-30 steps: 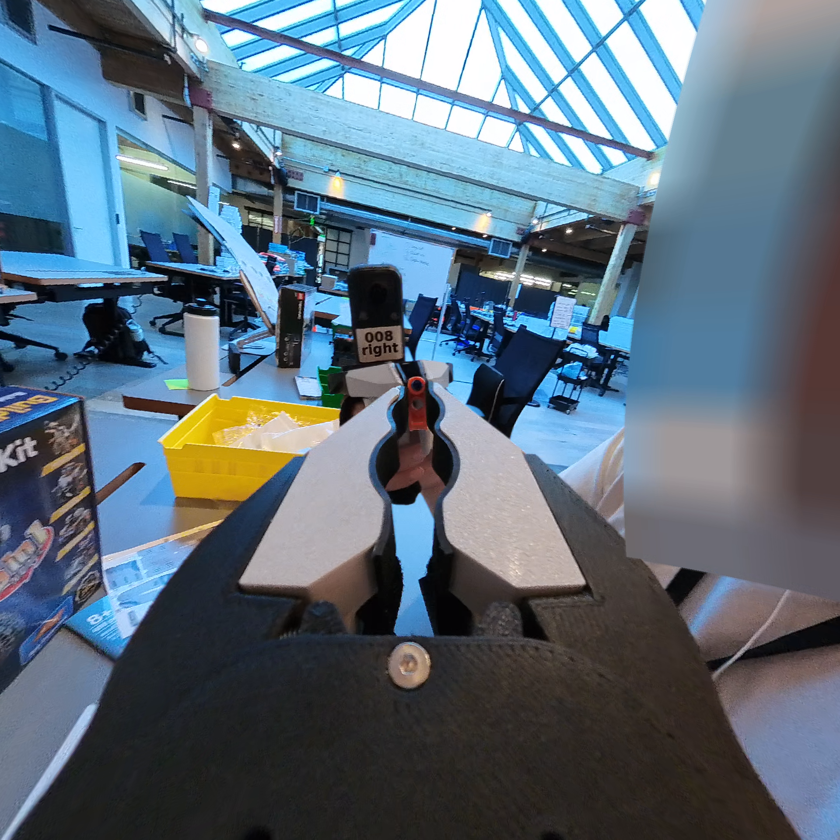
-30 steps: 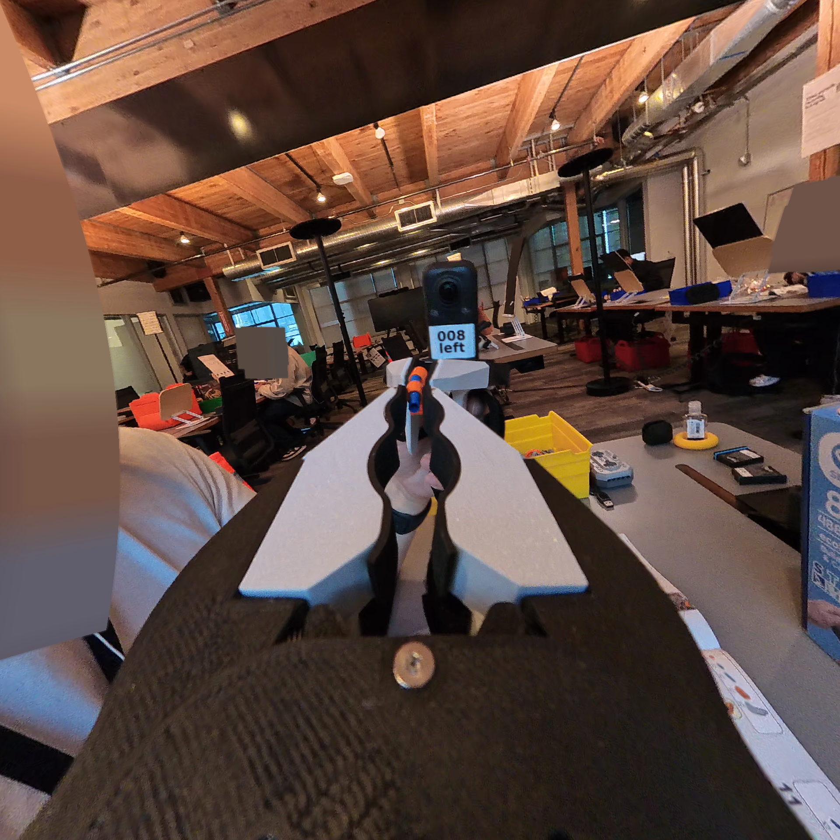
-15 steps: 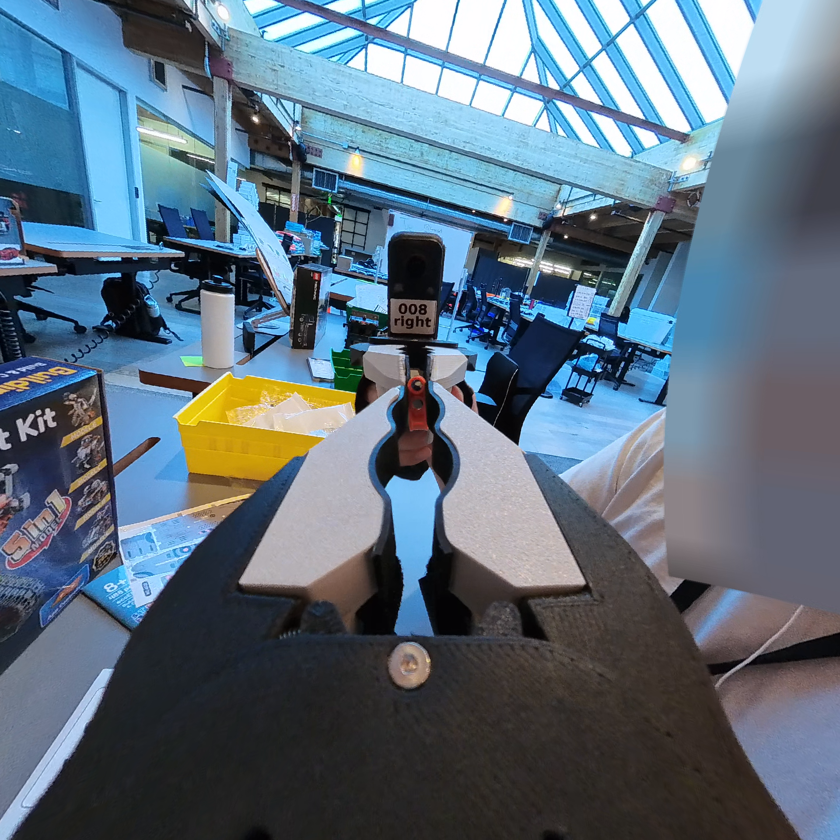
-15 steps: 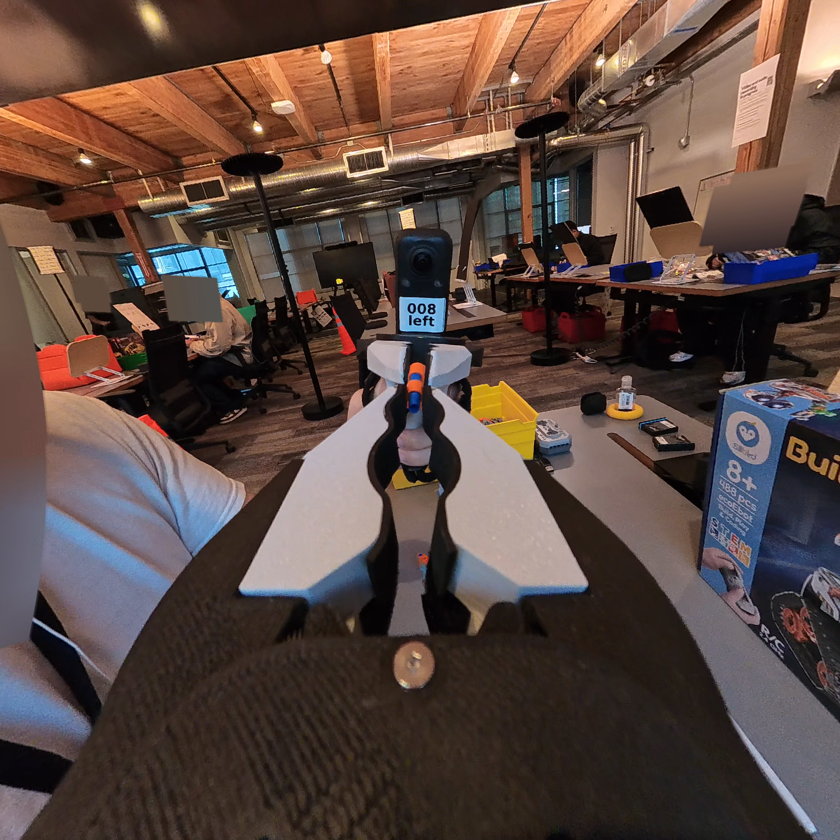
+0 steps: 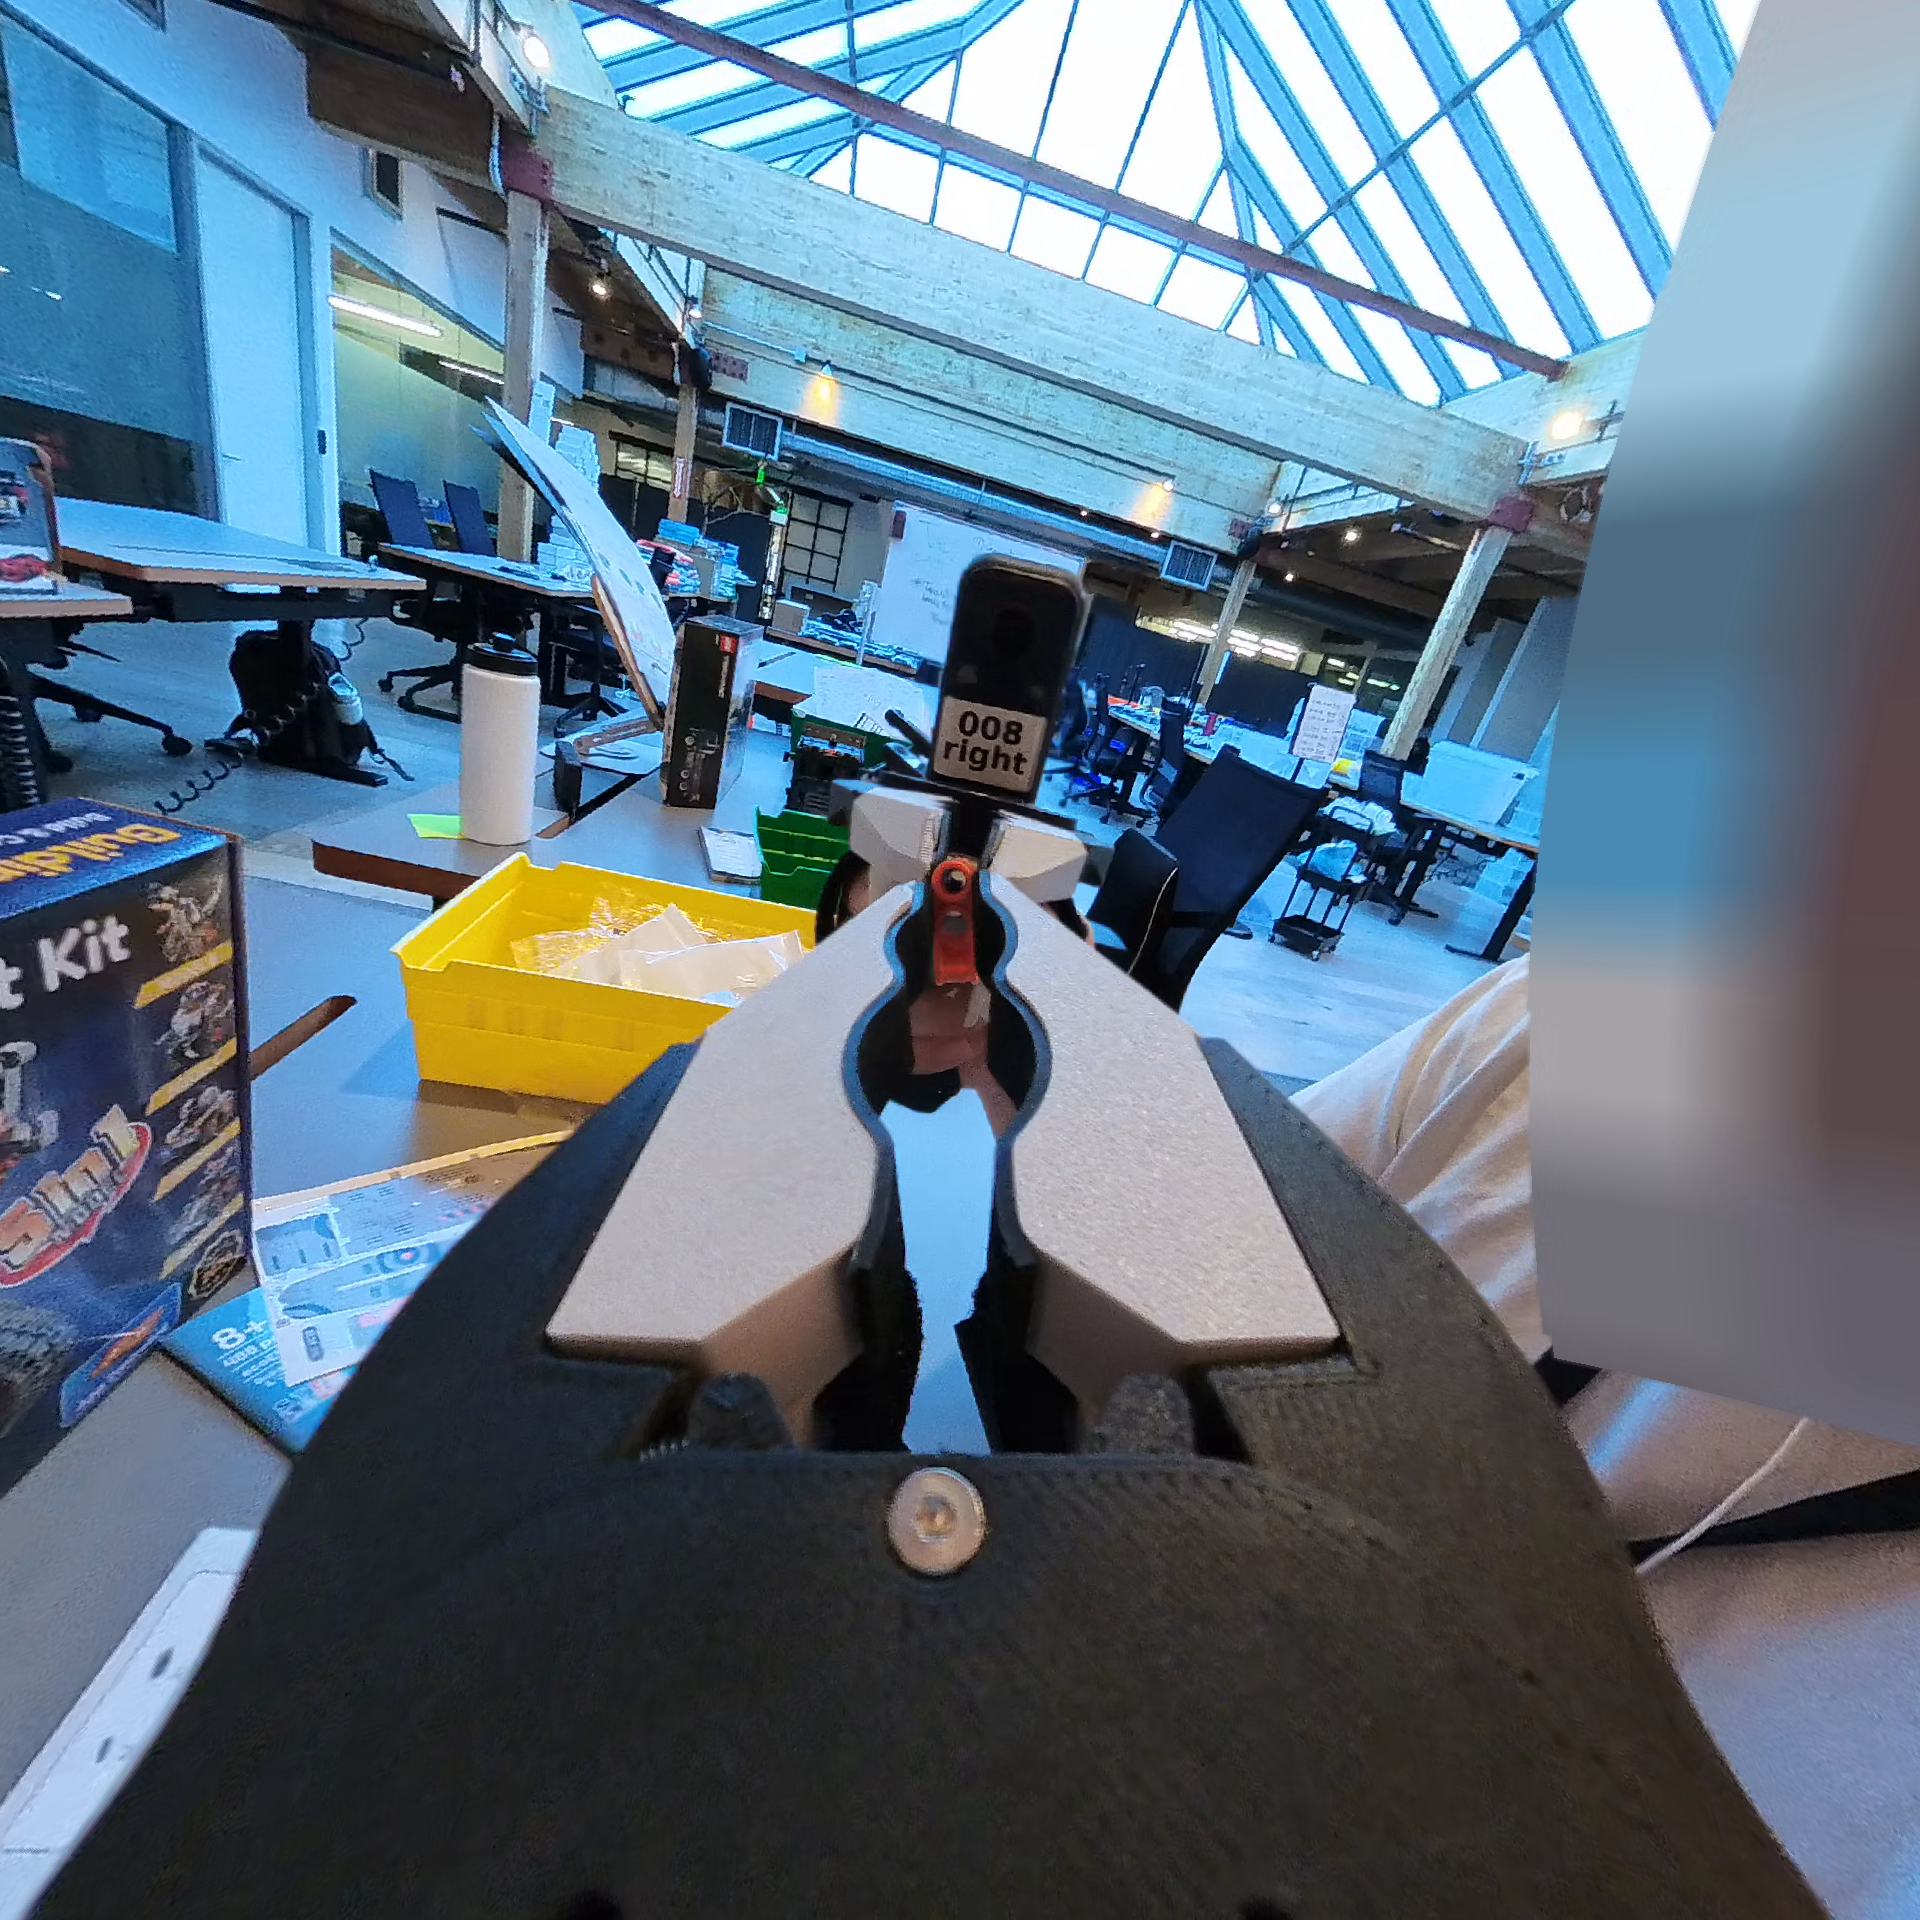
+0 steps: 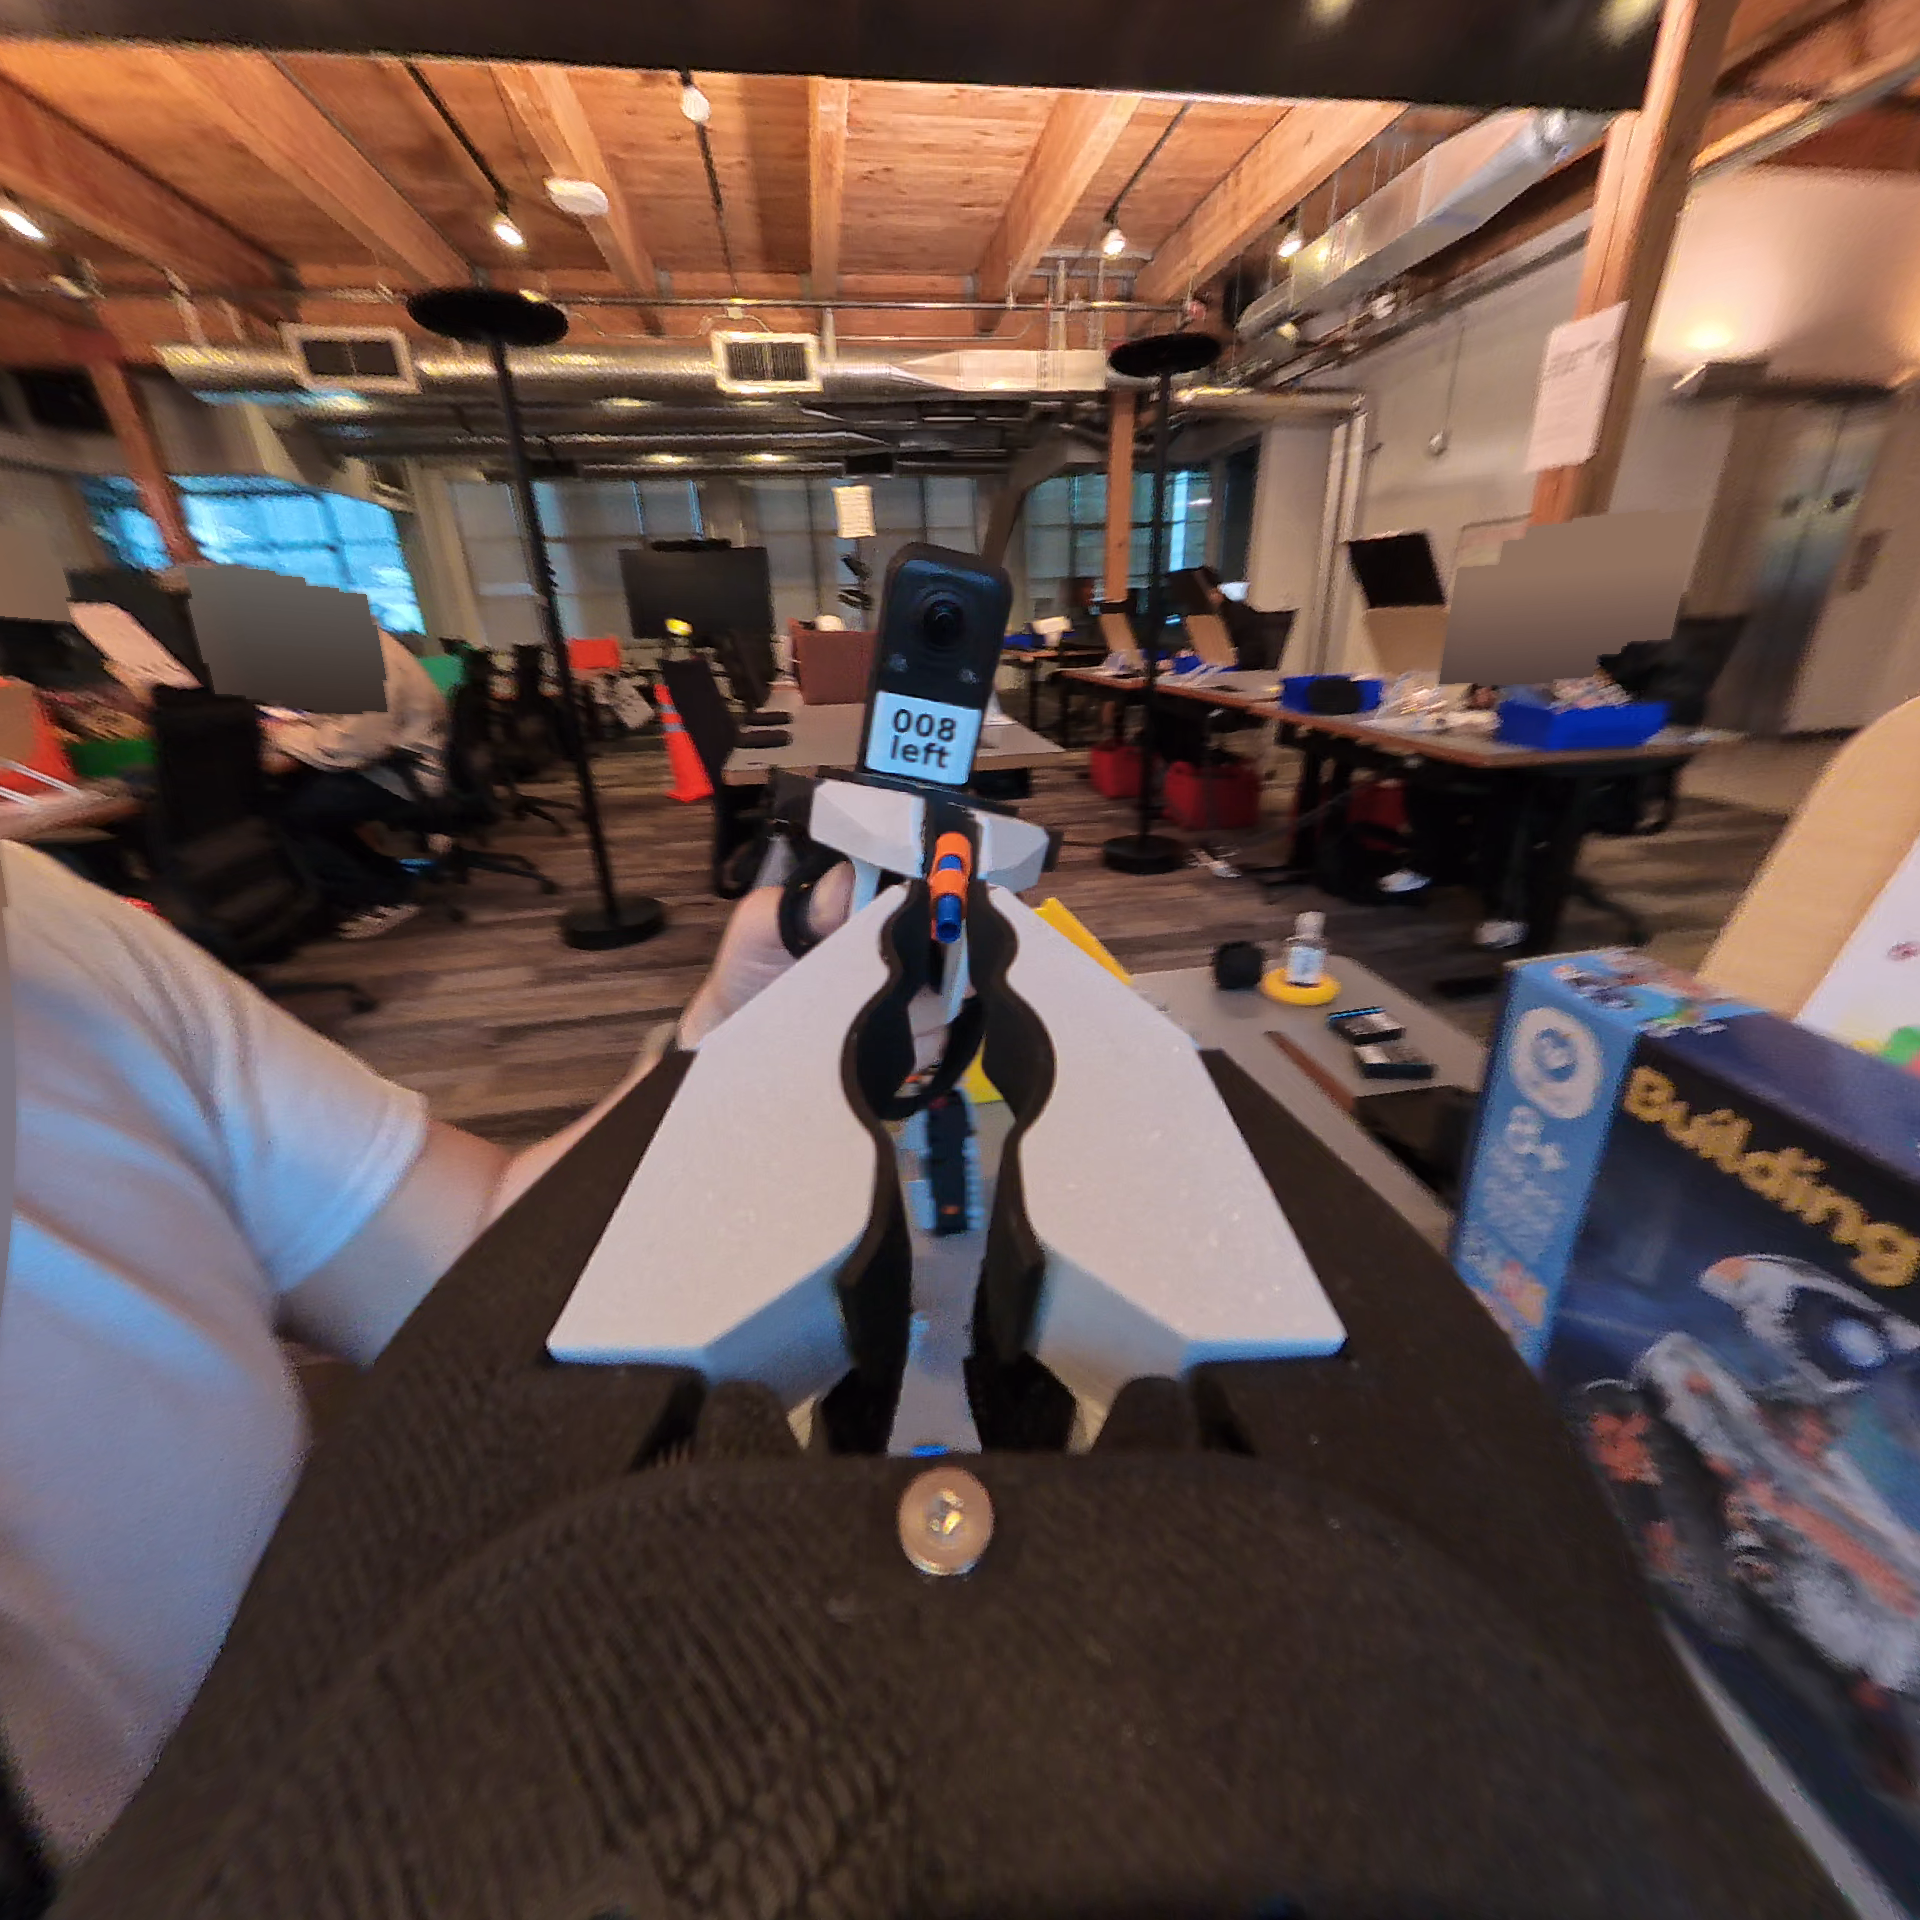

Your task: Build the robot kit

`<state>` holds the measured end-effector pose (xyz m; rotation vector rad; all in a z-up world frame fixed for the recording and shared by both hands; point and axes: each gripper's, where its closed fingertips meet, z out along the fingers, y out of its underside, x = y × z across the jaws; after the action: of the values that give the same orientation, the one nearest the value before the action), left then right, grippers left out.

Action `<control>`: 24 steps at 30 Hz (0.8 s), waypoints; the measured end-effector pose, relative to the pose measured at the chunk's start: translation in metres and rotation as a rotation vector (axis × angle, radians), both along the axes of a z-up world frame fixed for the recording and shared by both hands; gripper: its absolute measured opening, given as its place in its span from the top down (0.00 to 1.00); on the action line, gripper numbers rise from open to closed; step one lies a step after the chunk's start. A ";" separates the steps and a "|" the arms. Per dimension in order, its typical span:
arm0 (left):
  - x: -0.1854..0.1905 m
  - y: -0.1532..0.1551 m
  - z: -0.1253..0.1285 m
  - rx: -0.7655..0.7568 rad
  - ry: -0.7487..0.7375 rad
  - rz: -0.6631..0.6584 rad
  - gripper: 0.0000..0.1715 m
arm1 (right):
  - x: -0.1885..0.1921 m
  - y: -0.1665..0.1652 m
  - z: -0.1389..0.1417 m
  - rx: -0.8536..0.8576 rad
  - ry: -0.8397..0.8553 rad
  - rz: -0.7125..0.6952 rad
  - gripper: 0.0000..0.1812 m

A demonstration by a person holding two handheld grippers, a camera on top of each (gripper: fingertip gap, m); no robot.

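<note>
My two grippers point at each other, tip to tip, held up above a grey table (image 5: 332,1049). My left gripper (image 5: 951,906) is shut on a small orange piece with a hole (image 5: 951,925). The right gripper (image 5: 971,847) shows just beyond it, held by a hand. In the right wrist view my right gripper (image 6: 945,904) is shut on a small orange-and-blue piece (image 6: 948,896), with the left gripper (image 6: 925,831) right behind it. Whether the two pieces are joined is hidden. A black toothed strip with orange ends (image 6: 951,1164) lies on the table below.
A yellow bin of clear bags (image 5: 488,1023) stands on the table. A dark building-kit box (image 5: 114,1091) stands beside a printed booklet (image 5: 364,1247); it also shows in the right wrist view (image 6: 1714,1299). The person's white-shirted arm (image 6: 156,1195) is close by. Less than 4 cm separates the two grippers' tips.
Both views have tipped down and swung sideways, so the kit box now fills more of the right wrist view. The grippers stay shut and tip to tip.
</note>
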<state>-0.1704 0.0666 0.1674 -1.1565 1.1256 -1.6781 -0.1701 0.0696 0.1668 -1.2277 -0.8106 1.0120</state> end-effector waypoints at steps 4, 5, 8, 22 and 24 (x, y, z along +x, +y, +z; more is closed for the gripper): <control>0.000 0.003 0.001 -0.041 -0.012 -0.006 0.97 | 0.000 0.003 0.001 0.110 -0.057 -0.100 0.97; 0.000 0.002 0.001 -0.050 -0.017 -0.019 0.97 | 0.000 0.002 0.002 0.133 -0.065 -0.109 0.97; 0.001 -0.001 0.001 -0.075 -0.023 -0.053 0.97 | -0.001 0.001 0.002 0.182 -0.090 -0.132 0.97; 0.004 -0.008 -0.024 -0.097 0.161 -0.127 0.97 | 0.003 -0.007 -0.022 0.384 -0.438 -0.191 0.96; 0.004 -0.012 -0.026 -0.116 0.174 -0.160 0.97 | 0.002 -0.010 -0.024 0.414 -0.458 -0.178 0.96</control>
<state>-0.1665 0.0550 0.1414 -1.3369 1.2712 -1.8121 -0.1680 0.0595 0.1430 -1.1548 -1.1740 0.3877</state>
